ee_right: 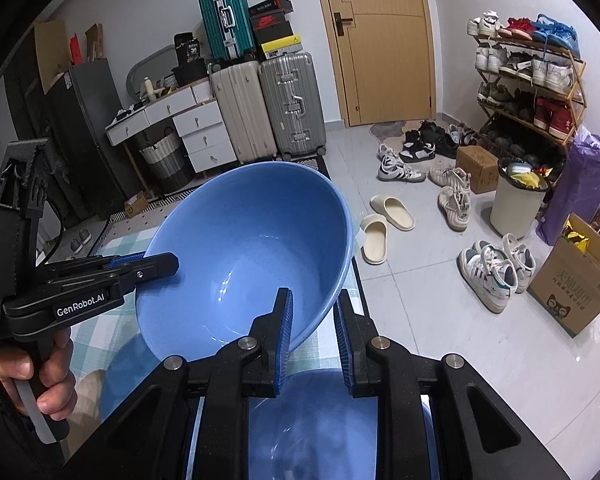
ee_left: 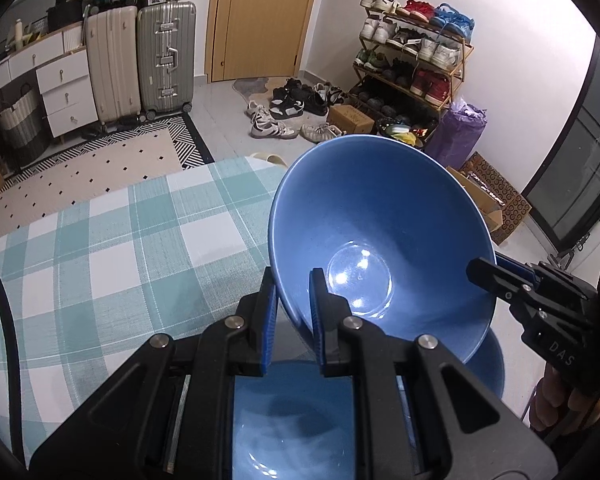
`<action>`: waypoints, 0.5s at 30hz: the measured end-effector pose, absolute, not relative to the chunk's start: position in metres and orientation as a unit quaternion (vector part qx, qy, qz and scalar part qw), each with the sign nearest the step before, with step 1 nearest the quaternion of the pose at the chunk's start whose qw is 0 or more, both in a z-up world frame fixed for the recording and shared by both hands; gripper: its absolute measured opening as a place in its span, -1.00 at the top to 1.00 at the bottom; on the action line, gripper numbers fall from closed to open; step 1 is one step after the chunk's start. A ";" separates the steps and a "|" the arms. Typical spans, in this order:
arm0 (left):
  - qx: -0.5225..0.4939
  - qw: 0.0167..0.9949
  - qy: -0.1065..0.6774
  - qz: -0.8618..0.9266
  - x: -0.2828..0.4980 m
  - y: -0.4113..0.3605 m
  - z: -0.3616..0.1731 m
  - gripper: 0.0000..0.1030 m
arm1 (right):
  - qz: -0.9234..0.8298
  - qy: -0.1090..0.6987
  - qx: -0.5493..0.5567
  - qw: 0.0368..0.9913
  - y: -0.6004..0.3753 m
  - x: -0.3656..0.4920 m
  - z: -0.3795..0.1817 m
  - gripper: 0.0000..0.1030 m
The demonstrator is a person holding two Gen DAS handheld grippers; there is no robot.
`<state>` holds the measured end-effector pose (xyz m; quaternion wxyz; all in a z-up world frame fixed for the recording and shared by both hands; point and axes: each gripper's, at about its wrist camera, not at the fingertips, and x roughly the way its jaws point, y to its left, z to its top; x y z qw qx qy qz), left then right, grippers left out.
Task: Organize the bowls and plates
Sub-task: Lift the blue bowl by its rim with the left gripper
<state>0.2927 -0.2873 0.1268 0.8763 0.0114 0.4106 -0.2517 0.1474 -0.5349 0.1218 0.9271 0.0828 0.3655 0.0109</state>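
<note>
In the left wrist view, the blue bowl [ee_left: 384,236] is held tilted above the checked tablecloth [ee_left: 100,248], its near rim clamped between the pads of the left gripper [ee_left: 293,280]; the right gripper [ee_left: 485,270] is clamped on the rim on the other side. In the right wrist view, the bowl [ee_right: 252,256] is gripped at its rim by the right gripper [ee_right: 314,304], the left gripper [ee_right: 168,261] is closed on the opposite rim, and another blue dish [ee_right: 312,420] is seen under the bowl.

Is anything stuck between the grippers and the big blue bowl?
No. The left gripper and the right gripper each already pinch the rim of the round blue bowl, one on each side. It hangs tilted above the green-and-white checked tablecloth.
</note>
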 end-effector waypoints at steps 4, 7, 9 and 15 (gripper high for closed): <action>0.009 0.879 0.406 -0.251 0.281 -0.283 0.138 0.76 | 0.014 0.358 0.081 0.930 -0.531 0.137 0.131 0.59; 0.010 0.881 0.401 -0.251 0.272 -0.279 0.145 0.76 | 0.016 0.354 0.080 0.932 -0.526 0.131 0.138 0.59; 0.008 0.882 0.399 -0.250 0.267 -0.276 0.149 0.76 | 0.019 0.351 0.079 0.933 -0.525 0.128 0.141 0.59; 0.001 0.887 0.391 -0.245 0.247 -0.263 0.162 0.76 | 0.028 0.345 0.078 0.935 -0.514 0.119 0.150 0.59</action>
